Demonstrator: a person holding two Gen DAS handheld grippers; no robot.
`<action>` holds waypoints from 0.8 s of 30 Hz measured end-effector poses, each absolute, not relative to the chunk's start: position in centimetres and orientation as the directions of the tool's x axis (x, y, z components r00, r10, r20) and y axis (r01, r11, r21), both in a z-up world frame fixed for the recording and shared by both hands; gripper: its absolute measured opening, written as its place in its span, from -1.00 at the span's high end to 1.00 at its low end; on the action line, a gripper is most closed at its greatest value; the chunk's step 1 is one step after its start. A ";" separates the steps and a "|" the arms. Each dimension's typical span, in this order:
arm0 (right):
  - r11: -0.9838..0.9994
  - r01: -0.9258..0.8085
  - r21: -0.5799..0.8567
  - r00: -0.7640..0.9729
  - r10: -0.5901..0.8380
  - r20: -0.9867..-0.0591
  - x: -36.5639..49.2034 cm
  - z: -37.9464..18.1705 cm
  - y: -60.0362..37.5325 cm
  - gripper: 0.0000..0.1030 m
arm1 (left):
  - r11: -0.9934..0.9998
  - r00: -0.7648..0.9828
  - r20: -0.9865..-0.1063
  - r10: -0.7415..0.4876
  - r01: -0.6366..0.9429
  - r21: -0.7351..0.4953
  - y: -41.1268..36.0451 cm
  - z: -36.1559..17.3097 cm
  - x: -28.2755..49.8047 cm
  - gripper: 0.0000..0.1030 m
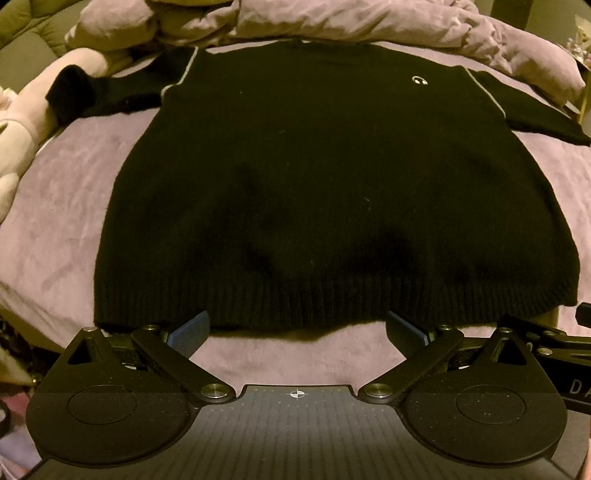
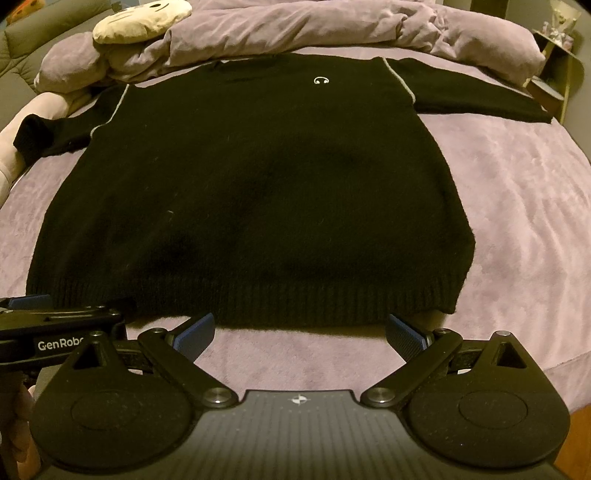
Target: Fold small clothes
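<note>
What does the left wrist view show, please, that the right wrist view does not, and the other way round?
Only the left wrist view shows the right tongs edging in at its right border. Only the right wrist view shows the cream plush face on the bedding and the left tongs at its left border. Both share the black sweater lying flat on the purple bedspread, sleeves spread, with each view's own tongs open just short of the hem.

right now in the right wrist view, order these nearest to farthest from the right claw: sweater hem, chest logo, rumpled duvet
1. Sweater hem, just ahead of the open right claw.
2. Chest logo, far up the sweater, slightly right.
3. Rumpled duvet, heaped beyond the collar at the bed's far end.
</note>
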State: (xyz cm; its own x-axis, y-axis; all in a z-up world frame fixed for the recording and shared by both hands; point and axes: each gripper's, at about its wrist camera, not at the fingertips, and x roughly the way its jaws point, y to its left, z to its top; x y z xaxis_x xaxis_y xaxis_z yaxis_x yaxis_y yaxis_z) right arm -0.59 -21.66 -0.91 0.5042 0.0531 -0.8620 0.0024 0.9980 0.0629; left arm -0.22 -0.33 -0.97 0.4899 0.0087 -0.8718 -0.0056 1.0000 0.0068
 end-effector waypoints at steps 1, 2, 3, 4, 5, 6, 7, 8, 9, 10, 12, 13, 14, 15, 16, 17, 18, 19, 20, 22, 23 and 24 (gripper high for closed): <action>0.998 0.004 0.062 0.504 0.052 -0.862 -0.6 -0.9 -21.6 -0.92 | 1.000 0.490 -0.872 0.009 -0.007 0.006 -0.4 -1.0 -0.2 -1.00; 0.998 0.004 0.064 0.505 0.053 -0.862 -0.6 -0.9 -21.7 -0.92 | 1.000 0.490 -0.872 0.009 -0.007 0.006 -0.4 -1.0 -0.2 -1.00; 0.998 0.003 0.064 0.504 0.054 -0.862 -0.6 -0.9 -21.6 -0.92 | 1.000 0.488 -0.873 0.009 -0.007 0.007 -0.4 -1.1 -0.1 -1.00; 0.998 0.003 0.064 0.504 0.054 -0.862 -0.6 -0.9 -21.7 -0.92 | 1.000 0.488 -0.873 0.010 -0.008 0.007 -0.4 -1.1 -0.1 -1.00; 0.998 0.003 0.065 0.504 0.054 -0.862 -0.6 -0.9 -21.7 -0.92 | 1.000 0.487 -0.873 0.010 -0.008 0.007 -0.4 -1.1 -0.1 -1.00; 0.998 0.003 0.065 0.504 0.055 -0.862 -0.6 -0.9 -21.7 -0.92 | 1.000 0.486 -0.874 0.010 -0.007 0.007 -0.4 -1.1 -0.1 -1.00; 0.998 0.003 0.065 0.503 0.055 -0.862 -0.6 -0.9 -21.8 -0.92 | 1.000 0.486 -0.874 0.010 -0.007 0.007 -0.4 -1.2 -0.2 -1.00; 0.998 0.003 0.066 0.502 0.056 -0.863 -0.6 -0.9 -21.8 -0.92 | 1.000 0.485 -0.874 0.010 -0.007 0.007 -0.4 -1.2 -0.2 -1.00; 0.998 0.004 0.067 0.502 0.056 -0.863 -0.6 -1.0 -21.8 -0.92 | 1.000 0.485 -0.874 0.009 -0.007 0.007 -0.5 -1.2 -0.2 -1.00; 0.998 0.005 0.067 0.501 0.056 -0.864 -0.6 -1.0 -21.8 -0.92 | 1.000 0.485 -0.875 0.010 -0.007 0.008 -0.5 -1.2 -0.2 -1.00; 0.998 0.004 0.068 0.500 0.057 -0.864 -0.6 -1.0 -21.8 -0.92 | 1.000 0.484 -0.875 0.010 -0.008 0.007 -0.5 -1.3 -0.2 -1.00; 0.998 0.005 0.067 0.500 0.056 -0.864 -0.6 -1.0 -21.8 -0.92 | 1.000 0.484 -0.875 0.010 -0.008 0.007 -0.5 -1.3 -0.3 -1.00; 0.998 0.004 0.068 0.500 0.057 -0.864 -0.7 -1.0 -21.8 -0.92 | 1.000 0.483 -0.876 0.010 -0.008 0.007 -0.5 -1.3 -0.3 -1.00; 0.998 0.004 0.069 0.500 0.057 -0.864 -0.6 -1.0 -21.8 -0.92 | 1.000 0.483 -0.876 0.010 -0.009 0.007 -0.5 -1.3 -0.4 -1.00; 0.998 0.005 0.069 0.499 0.057 -0.865 -0.6 -1.0 -21.8 -0.92 | 1.000 0.482 -0.876 0.010 -0.009 0.006 -0.5 -1.4 -0.4 -1.00; 0.998 0.006 0.069 0.499 0.057 -0.865 -0.6 -1.0 -21.9 -0.92 | 1.000 0.481 -0.877 0.010 -0.008 0.007 -0.5 -1.4 -0.5 -1.00; 0.998 0.005 0.070 0.499 0.058 -0.865 -0.6 -1.0 -21.8 -0.92 | 1.000 0.479 -0.878 0.009 -0.007 0.007 -0.5 -1.4 -0.5 -1.00; 0.998 0.006 0.070 0.499 0.058 -0.865 -0.6 -1.0 -21.8 -0.92 | 1.000 0.478 -0.878 0.009 -0.007 0.007 -0.5 -1.4 -0.5 -1.00; 0.998 0.006 0.069 0.498 0.057 -0.865 -0.6 -1.0 -21.8 -0.92 | 1.000 0.478 -0.878 0.010 -0.007 0.007 -0.5 -1.4 -0.5 -1.00; 0.998 0.004 0.069 0.499 0.058 -0.865 -0.6 -1.0 -21.8 -0.92 | 1.000 0.475 -0.880 0.008 -0.007 0.005 -0.4 -1.4 -0.3 -1.00; 0.998 0.003 0.069 0.498 0.058 -0.865 -0.6 -1.0 -21.8 -0.92 | 1.000 0.474 -0.881 0.008 -0.009 0.005 -0.4 -1.4 -0.3 -1.00; 0.998 0.003 0.068 0.498 0.057 -0.866 -0.6 -1.1 -21.8 -0.92 | 1.000 0.473 -0.881 0.009 -0.010 0.004 -0.4 -1.4 -0.3 -1.00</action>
